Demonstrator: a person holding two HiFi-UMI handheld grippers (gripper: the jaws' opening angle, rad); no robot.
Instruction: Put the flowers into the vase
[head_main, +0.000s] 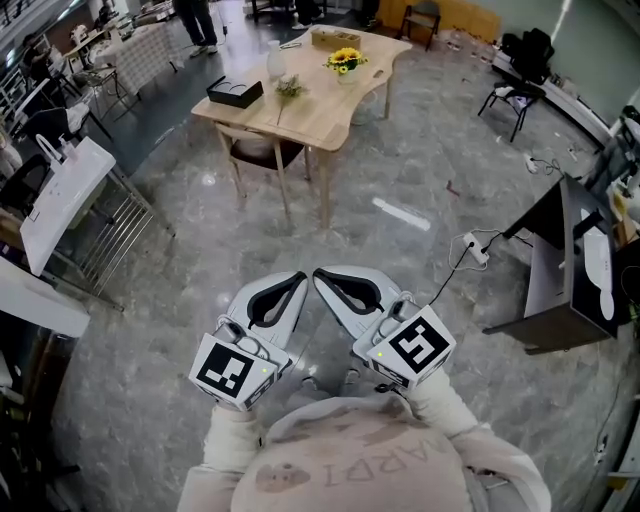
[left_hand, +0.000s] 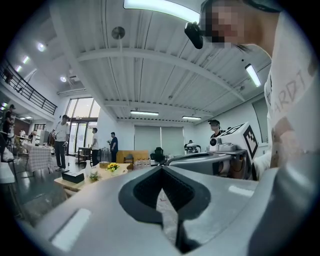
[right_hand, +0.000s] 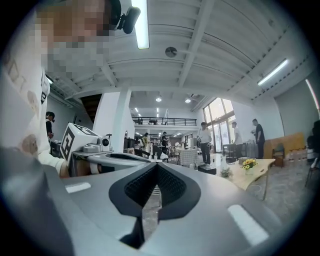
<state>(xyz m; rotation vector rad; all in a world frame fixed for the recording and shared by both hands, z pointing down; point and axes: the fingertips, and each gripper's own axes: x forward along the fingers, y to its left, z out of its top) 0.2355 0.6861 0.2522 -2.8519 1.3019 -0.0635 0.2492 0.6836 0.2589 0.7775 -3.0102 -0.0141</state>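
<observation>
The yellow flowers (head_main: 345, 60) stand towards the far side of the wooden table (head_main: 330, 115). A white vase (head_main: 276, 64) is near them on the left, and a small green sprig (head_main: 290, 89) sits just in front of the vase. All of it is well apart from me, across a stretch of grey floor (head_main: 400, 190). I hold my left gripper (head_main: 298, 278) and my right gripper (head_main: 322, 275) side by side close to my chest, tips almost touching, pointed towards the table. The fingers of both are clenched together with nothing between them. A black box (head_main: 235, 94) sits at the table's left end, and a chair (head_main: 262, 152) is tucked under that side.
</observation>
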